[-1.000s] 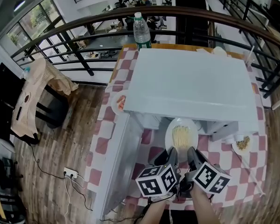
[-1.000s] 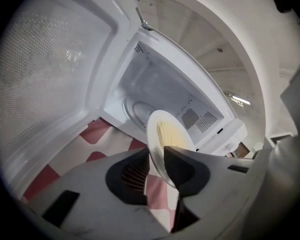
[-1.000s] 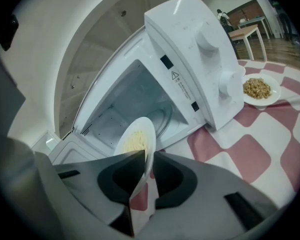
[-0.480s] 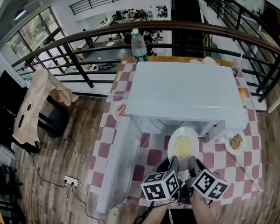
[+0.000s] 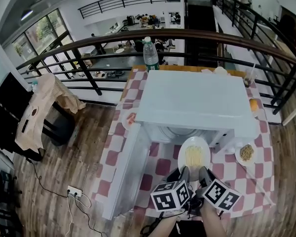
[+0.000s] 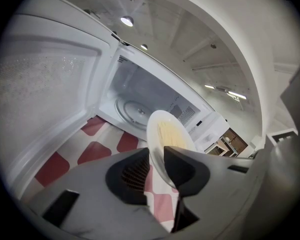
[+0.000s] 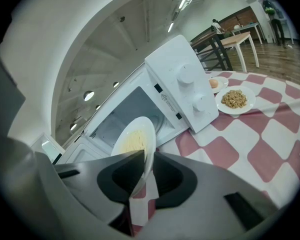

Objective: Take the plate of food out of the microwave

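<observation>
White microwave — label print apparently illegible

Wood-plank floor. Curved dark railing behind red-checked tabletop. Windows upper left; ceiling lights lit. Power strip on floor.

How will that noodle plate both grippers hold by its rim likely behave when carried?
The plate looks rigid and glazed, so probably slippery in the grip. Pinched by left gripper and right gripper only at its near rim, it may sag forward, sliding the noodles.
</observation>
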### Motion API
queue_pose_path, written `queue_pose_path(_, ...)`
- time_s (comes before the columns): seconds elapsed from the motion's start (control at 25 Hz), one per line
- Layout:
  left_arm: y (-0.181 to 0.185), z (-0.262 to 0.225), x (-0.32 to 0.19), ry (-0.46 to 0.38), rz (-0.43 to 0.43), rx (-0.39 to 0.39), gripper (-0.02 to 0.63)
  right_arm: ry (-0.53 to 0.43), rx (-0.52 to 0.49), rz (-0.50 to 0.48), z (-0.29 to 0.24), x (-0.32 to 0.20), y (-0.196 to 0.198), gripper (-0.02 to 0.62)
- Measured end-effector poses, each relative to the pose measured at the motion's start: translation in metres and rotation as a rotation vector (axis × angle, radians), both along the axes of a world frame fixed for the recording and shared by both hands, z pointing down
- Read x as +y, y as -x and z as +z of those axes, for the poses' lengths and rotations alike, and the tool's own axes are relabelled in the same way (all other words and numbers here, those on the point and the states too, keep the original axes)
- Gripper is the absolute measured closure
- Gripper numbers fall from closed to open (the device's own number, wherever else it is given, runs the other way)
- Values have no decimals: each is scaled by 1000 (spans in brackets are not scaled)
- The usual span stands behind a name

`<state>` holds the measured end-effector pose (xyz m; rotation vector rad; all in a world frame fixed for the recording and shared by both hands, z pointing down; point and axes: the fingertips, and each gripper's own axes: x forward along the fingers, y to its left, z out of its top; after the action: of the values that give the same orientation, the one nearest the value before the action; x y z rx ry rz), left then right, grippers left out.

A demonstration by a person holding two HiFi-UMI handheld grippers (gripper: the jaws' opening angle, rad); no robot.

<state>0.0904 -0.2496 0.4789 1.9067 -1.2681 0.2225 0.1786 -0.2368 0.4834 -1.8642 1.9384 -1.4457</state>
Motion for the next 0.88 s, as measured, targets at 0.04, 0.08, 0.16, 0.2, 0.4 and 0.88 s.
queue_pose_path(0.04, 0, 0, 0, 0, -1, 0, 506, 0, 2, -2, 0, 0, 0, 532)
queue_pose_path(0.08, 1, -1, 1, 0, -3, -1, 506, 1, 3, -4, 0, 0, 1, 531)
queue_pose_path(0.16, 1, 0, 1, 2, -4, -3, 506, 5, 3, -6, 0, 0, 1, 531)
queue_pose_path(0.2, 1, 0, 1, 3, -5, -3, 506, 6, 3, -7, 1, 0, 1, 531)
queue_pose_path(0.4, 4, 2, -1, 4, -17, 1, 506, 6, 1, -18, 1, -2, 3, 532)
queue_pose_path(0.88, 1, 8, -4, 20, -16, -4, 506, 25, 1, -14, 8, -5, 1, 531)
